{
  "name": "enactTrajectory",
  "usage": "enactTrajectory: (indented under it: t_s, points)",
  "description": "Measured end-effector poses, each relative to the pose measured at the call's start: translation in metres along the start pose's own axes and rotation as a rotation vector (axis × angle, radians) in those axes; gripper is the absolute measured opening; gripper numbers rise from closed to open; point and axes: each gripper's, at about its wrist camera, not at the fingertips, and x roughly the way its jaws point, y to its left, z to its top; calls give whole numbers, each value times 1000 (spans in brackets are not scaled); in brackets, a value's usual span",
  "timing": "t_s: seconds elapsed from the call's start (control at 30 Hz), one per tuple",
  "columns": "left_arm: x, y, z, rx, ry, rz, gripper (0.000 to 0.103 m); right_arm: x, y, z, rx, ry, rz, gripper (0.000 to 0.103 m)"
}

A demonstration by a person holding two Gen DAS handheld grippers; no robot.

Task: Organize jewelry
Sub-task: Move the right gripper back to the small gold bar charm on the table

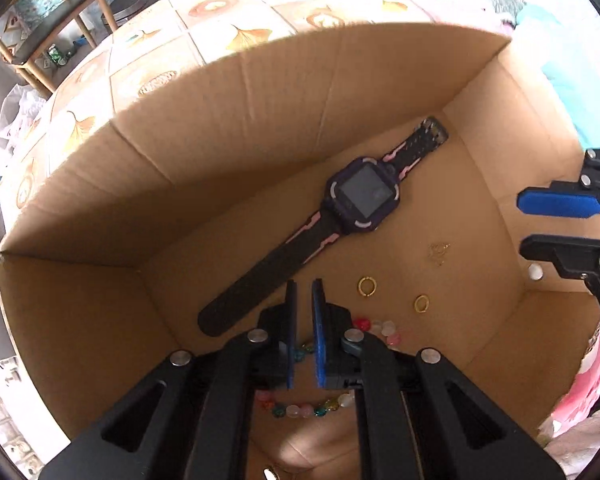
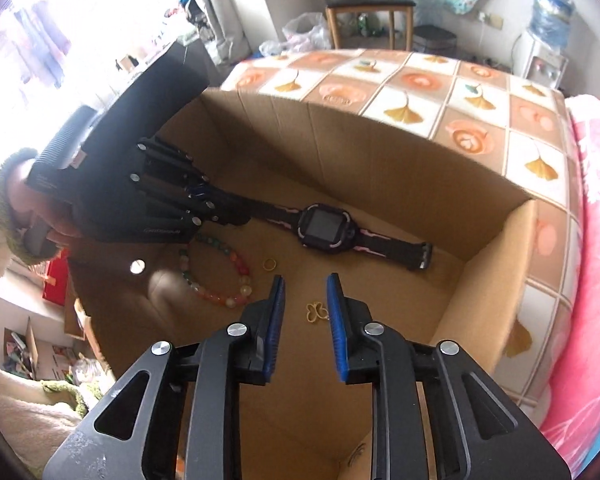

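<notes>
An open cardboard box (image 1: 236, 108) (image 2: 380, 148) holds a black and pink watch (image 1: 360, 196) (image 2: 320, 226), a colourful bead bracelet (image 2: 220, 276) (image 1: 312, 408), two gold rings (image 1: 367, 287) (image 1: 421, 303), and a small gold butterfly charm (image 2: 317, 313) (image 1: 439, 253). My left gripper (image 1: 305, 292) hangs inside the box above the bracelet, jaws nearly together and empty; it also shows in the right wrist view (image 2: 220, 210) over the watch strap. My right gripper (image 2: 305, 288) is open and empty just above the charm; it also shows in the left wrist view (image 1: 540, 224).
The box stands on a table with a leaf and coffee-cup patterned cloth (image 2: 420, 88). A pink blanket (image 2: 596, 240) lies at the right. A wooden chair (image 2: 364, 4) stands beyond the table. A water dispenser (image 2: 544, 40) is far right.
</notes>
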Motion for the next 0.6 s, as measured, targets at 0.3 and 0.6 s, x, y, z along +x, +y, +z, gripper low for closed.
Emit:
enactTrajectory:
  t_s: [0.3, 0.6]
  points:
    - [-126, -10, -68, 17, -415, -14, 35, -113, 6, -50, 24, -391, 96, 31]
    - [-160, -56, -215, 58, -687, 36, 71, -129, 43, -151, -11, -469, 282, 32]
